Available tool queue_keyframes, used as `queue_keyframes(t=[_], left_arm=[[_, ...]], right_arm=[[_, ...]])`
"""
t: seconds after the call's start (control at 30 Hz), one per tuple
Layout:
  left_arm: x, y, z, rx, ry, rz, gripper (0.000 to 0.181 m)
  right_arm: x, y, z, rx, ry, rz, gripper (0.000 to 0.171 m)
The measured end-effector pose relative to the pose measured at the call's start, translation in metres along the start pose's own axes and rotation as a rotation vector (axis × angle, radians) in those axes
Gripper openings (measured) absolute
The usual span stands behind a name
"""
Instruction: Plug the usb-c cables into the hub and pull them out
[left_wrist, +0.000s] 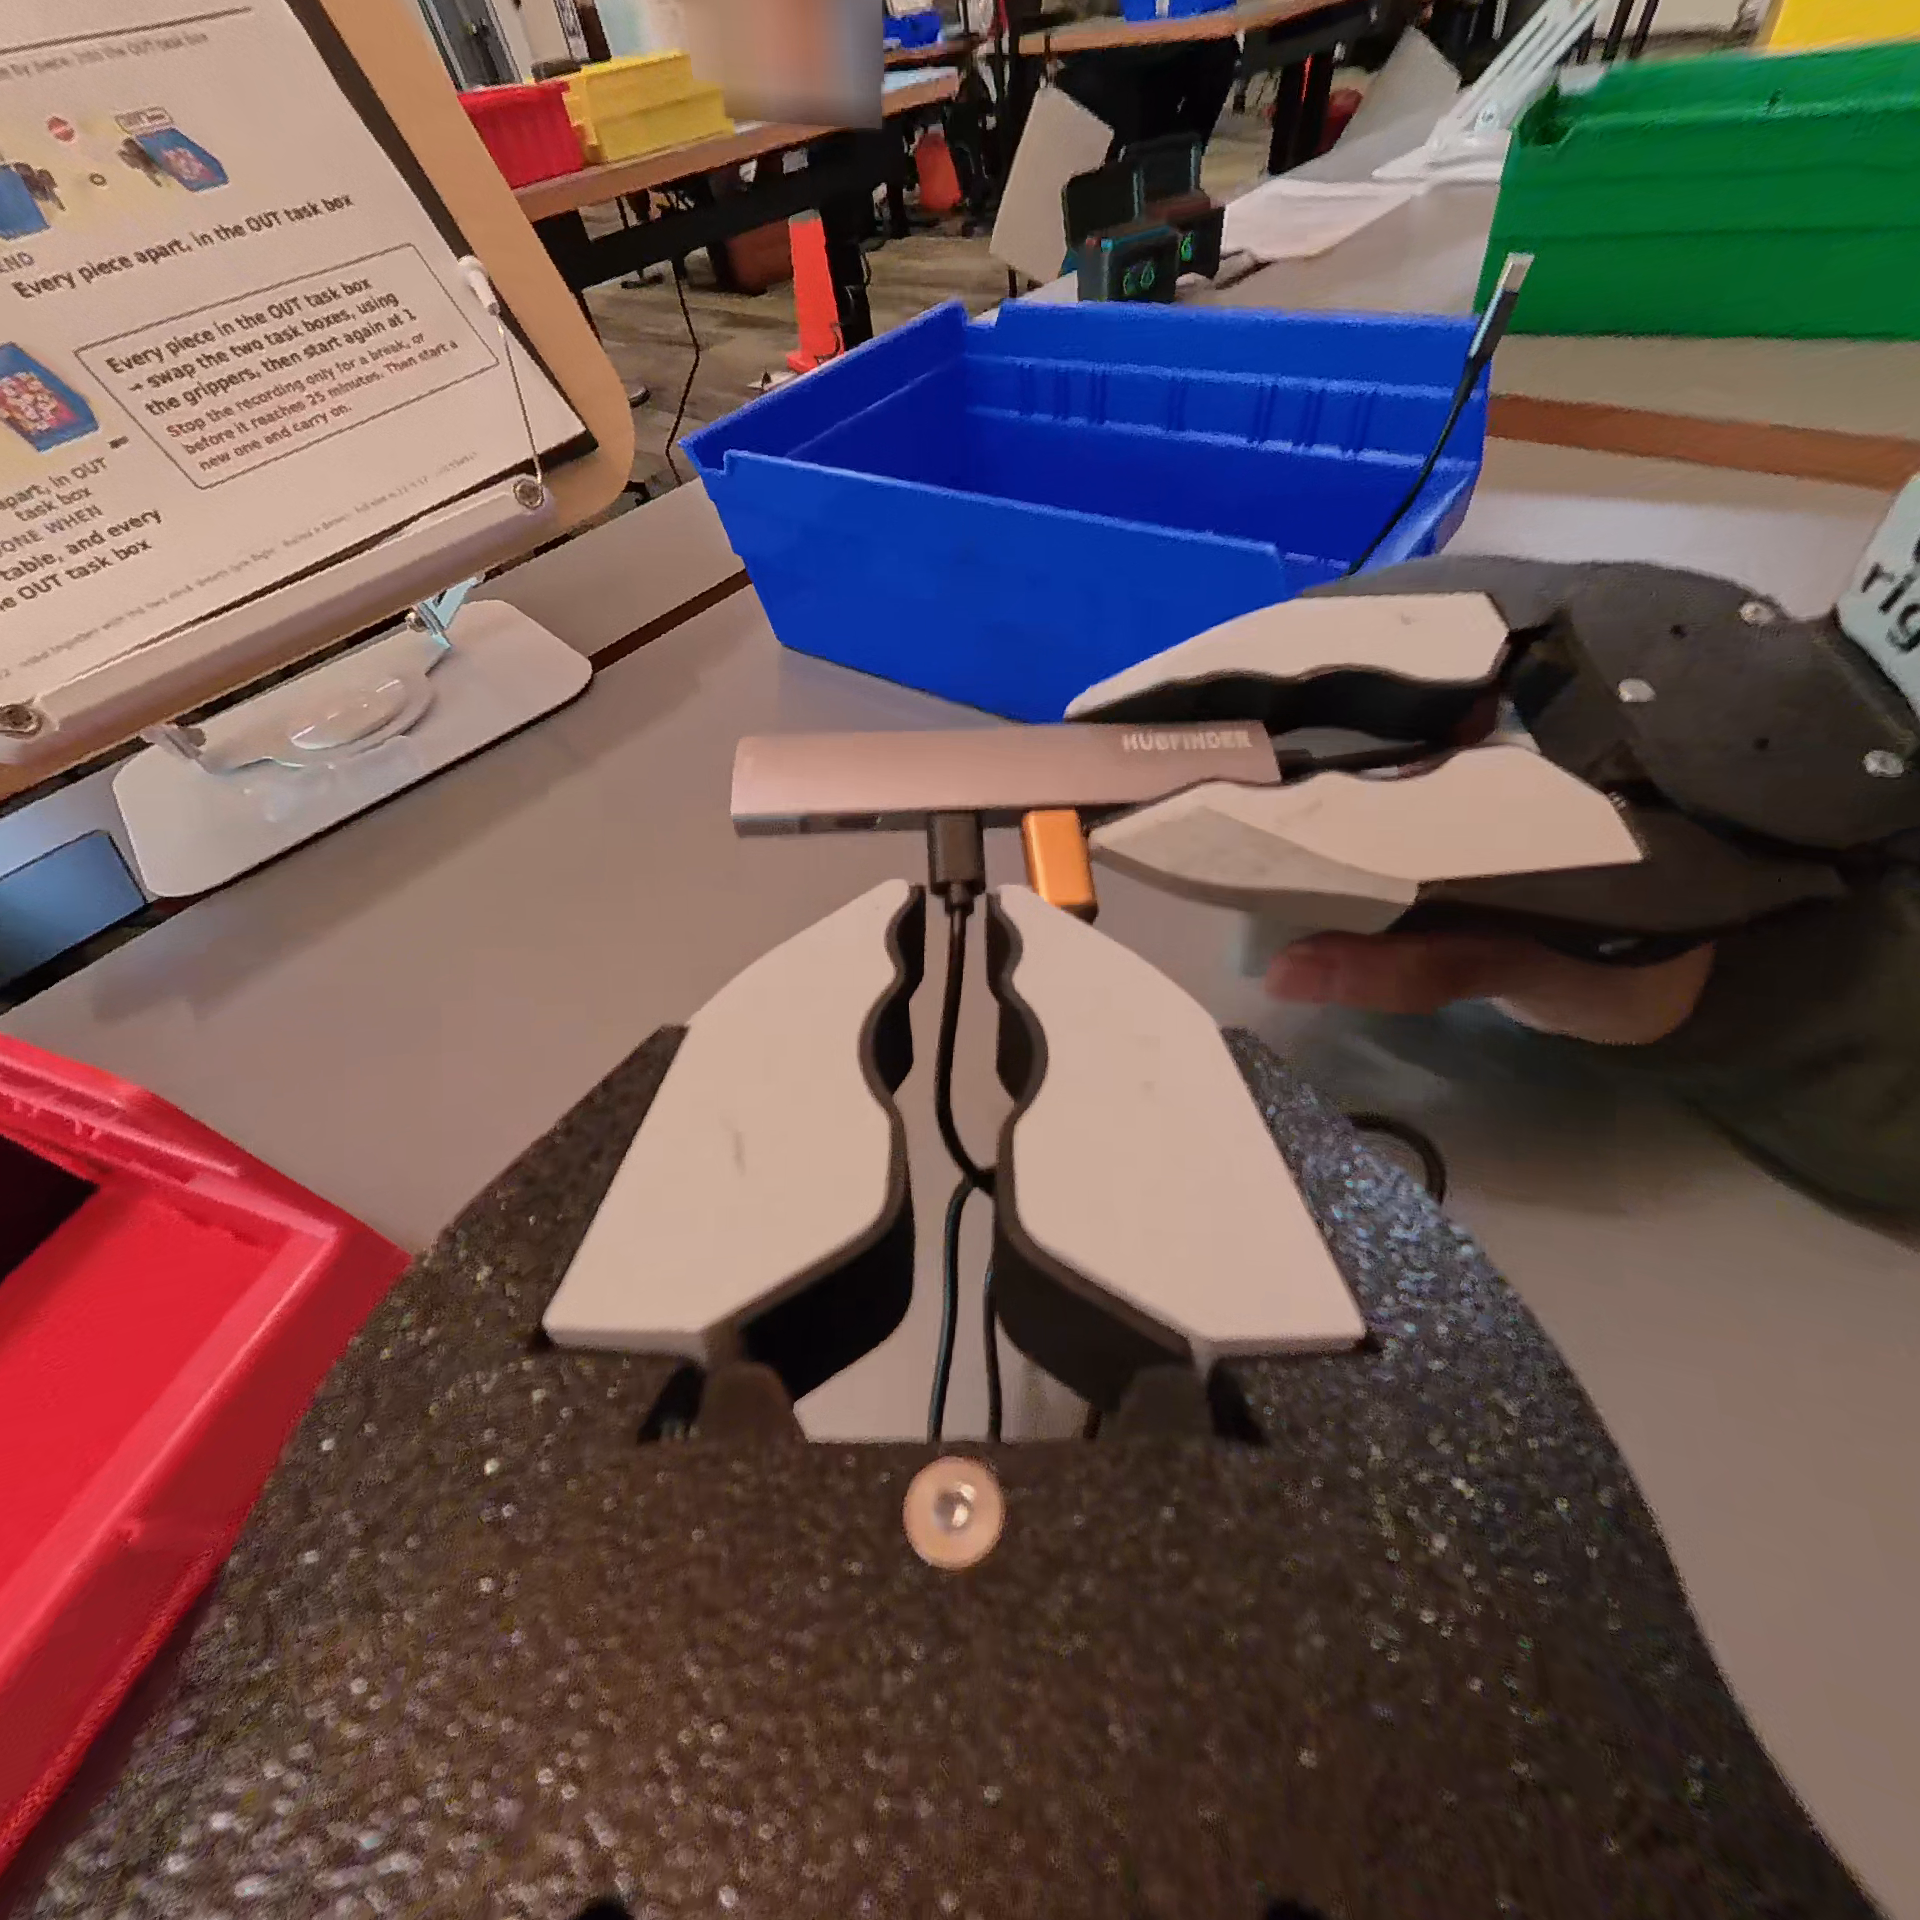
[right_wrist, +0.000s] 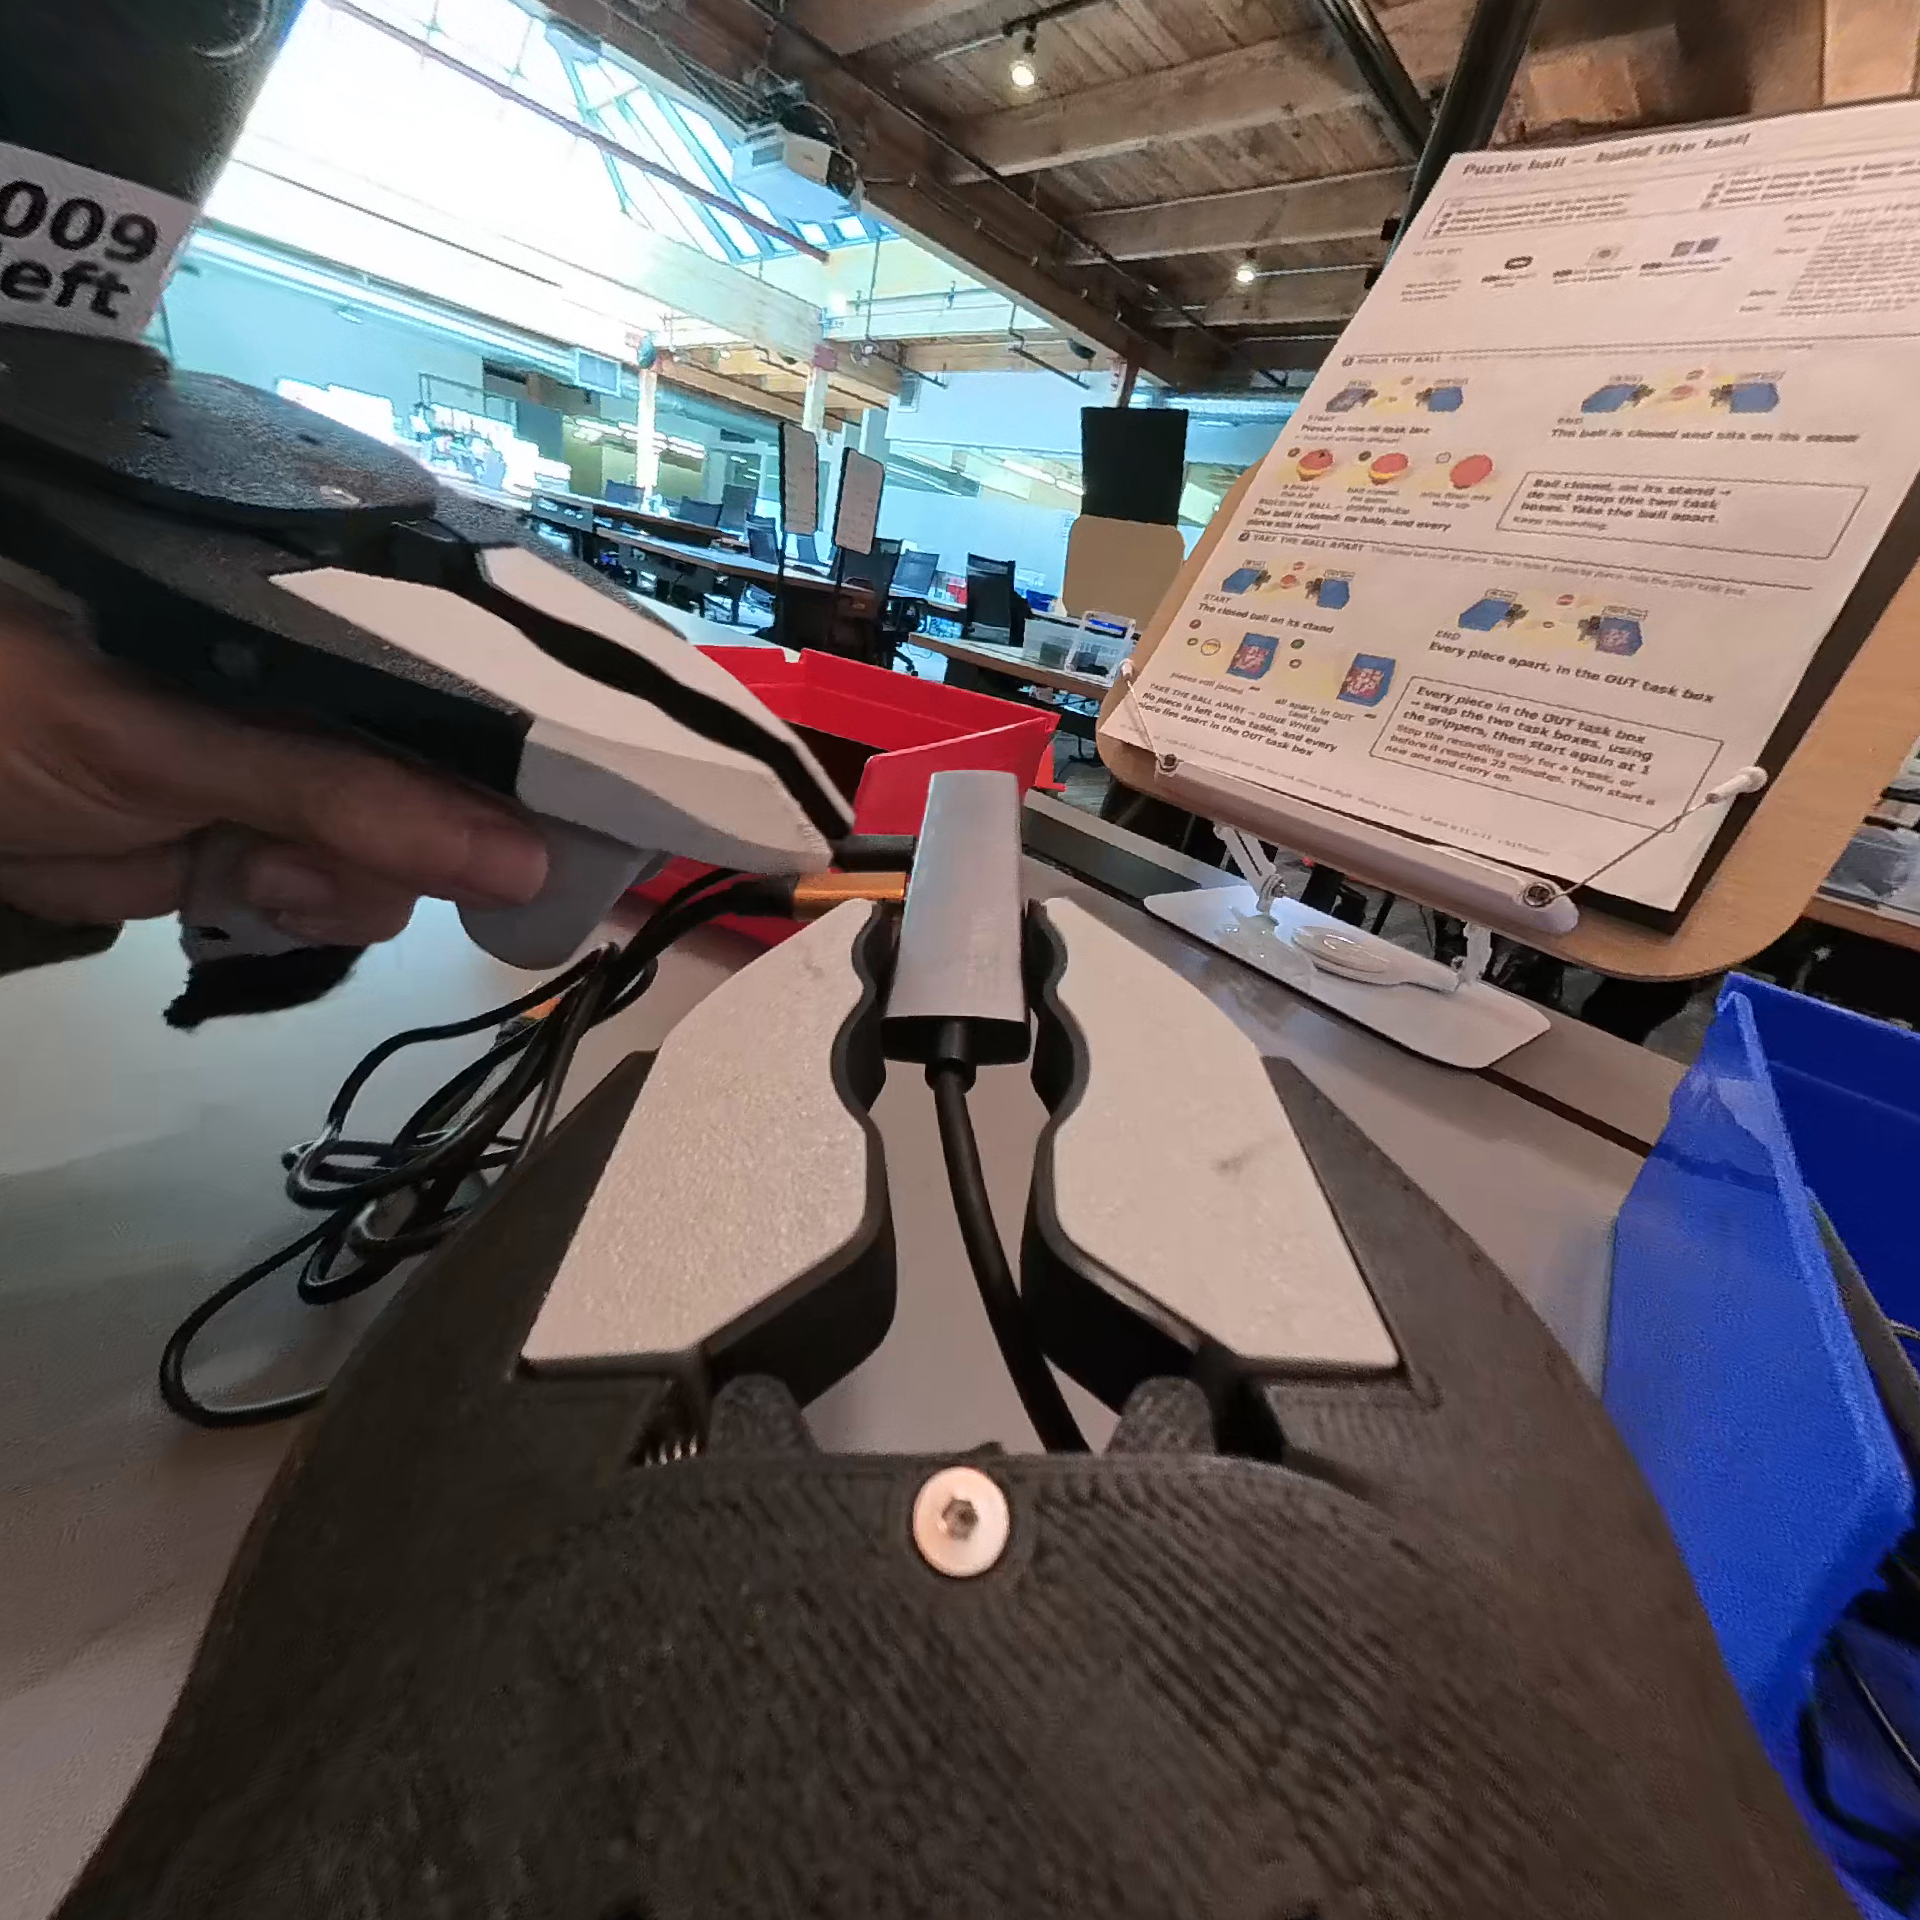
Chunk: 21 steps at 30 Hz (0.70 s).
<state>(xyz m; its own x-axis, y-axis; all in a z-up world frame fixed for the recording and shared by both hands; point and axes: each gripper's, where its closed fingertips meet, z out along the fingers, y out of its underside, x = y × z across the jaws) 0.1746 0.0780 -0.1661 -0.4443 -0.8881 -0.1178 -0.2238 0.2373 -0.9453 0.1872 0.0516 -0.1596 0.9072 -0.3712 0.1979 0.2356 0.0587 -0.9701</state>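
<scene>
1. Hub (left_wrist: 1003, 774): grey metal bar, held above the table (left_wrist: 416, 997) and taken here as the landmark. It was pinched at one end between the fingers of the right gripper (right_wrist: 951, 971), the jaws pressed against its two long sides. Its own thick black lead (right_wrist: 982, 1226) was seen running back between those fingers.

2. Black plug (left_wrist: 951, 847): seated in a port on the hub's long side. It was pinched at its rear end, just below the hub, by the left gripper (left_wrist: 954, 904), whose jaws were drawn nearly together around it; its thin cord (left_wrist: 951, 1060) was seen trailing back through the gap.

3. Orange plug (left_wrist: 1058, 852): also seated in the hub, just beside the black plug on the same side. It was held by neither gripper.

4. Loose cords (right_wrist: 416, 1143): black, coiled on the table below and to the left of the hub.

5. Blue bin (left_wrist: 1091, 499): stood behind the hub, with a cable end (left_wrist: 1496, 312) raised over its far rim.

6. Red bin (left_wrist: 156, 1299): stood to the hub's left.

7. Progress: two plugs were judged inserted. Whether the black one was being pushed in or withdrawn could not be told. Removal of both plugs was judged still outstanding.
</scene>
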Motion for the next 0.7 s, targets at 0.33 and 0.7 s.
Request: queue_keyframes(t=[0.33,0.7], left_arm=[[-0.003,0.006,0.000,-0.056,-0.077,0.129,0.005],[-0.001,-0.003,-0.001,0.002,-0.012,0.059,0.008]], right_arm=[[-0.003,-0.001,0.000,0.002,0.000,-0.025,0.025],[0.002,-0.003,0.000,0.004,-0.019,0.021,0.025]])
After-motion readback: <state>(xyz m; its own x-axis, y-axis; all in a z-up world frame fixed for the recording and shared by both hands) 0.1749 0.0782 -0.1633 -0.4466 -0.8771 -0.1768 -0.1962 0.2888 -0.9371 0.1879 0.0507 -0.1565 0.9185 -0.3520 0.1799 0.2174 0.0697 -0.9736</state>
